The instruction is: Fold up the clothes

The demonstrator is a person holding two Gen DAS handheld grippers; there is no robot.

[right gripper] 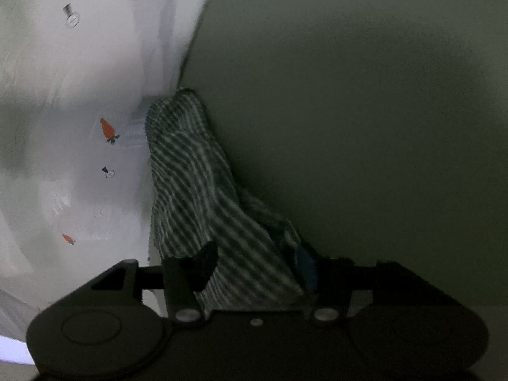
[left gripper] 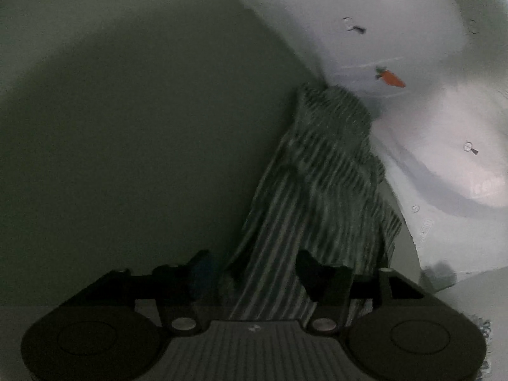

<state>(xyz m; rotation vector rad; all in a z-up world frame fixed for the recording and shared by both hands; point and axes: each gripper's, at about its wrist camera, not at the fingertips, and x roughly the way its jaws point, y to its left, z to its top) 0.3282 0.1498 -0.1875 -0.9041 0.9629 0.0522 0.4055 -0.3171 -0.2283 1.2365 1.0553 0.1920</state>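
Now striped cloth point(left gripper: 320, 190) hangs bunched between both grippers' jaws

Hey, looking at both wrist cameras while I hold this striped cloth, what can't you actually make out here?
- Left wrist view: the striped garment bunches between the left gripper fingers; its type and full shape are hidden by folds and the gripper body.
- Right wrist view: the same garment fills the right gripper; its far end is not in view.
- Both views: small prints on the white carrot-print sheet are too blurred to identify.
- Neither view shows the hands.
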